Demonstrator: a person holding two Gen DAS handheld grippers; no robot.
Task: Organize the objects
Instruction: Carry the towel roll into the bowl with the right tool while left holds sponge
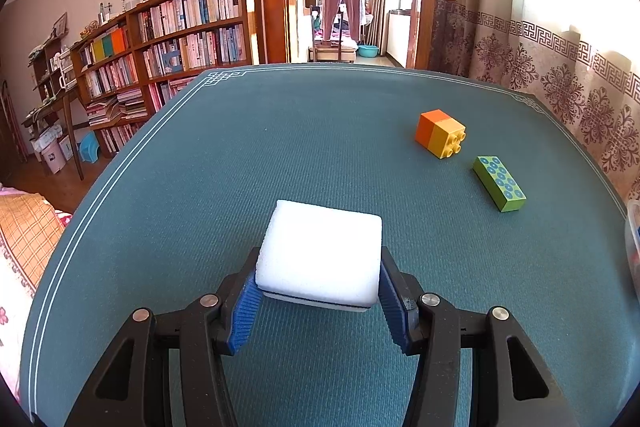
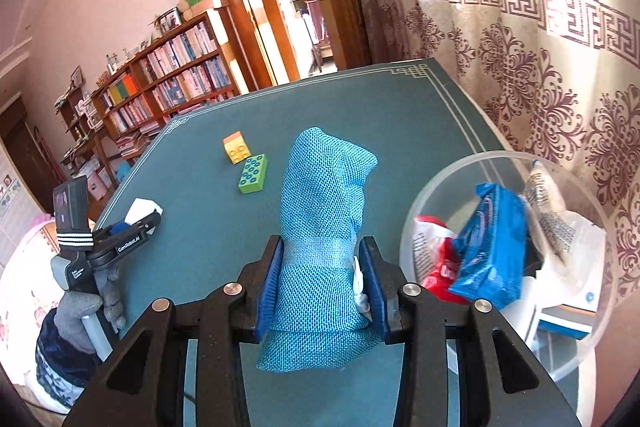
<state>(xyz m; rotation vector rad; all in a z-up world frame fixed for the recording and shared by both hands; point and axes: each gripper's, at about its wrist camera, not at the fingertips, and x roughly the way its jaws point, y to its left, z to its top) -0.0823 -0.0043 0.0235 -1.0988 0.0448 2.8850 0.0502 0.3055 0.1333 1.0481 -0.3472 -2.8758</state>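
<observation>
My left gripper is shut on a white sponge block over the green table mat; it also shows in the right wrist view at the left edge. My right gripper is shut on a rolled blue woven cloth, held upright above the mat. An orange-and-yellow toy brick and a green brick with blue studs lie on the mat at the far right; both also show in the right wrist view, the orange-and-yellow brick and the green brick.
A clear round plastic bin stands to the right of the right gripper, holding a blue packet, a red-and-white packet and other wrappers. A patterned curtain hangs behind the table. A bookshelf stands beyond the left edge.
</observation>
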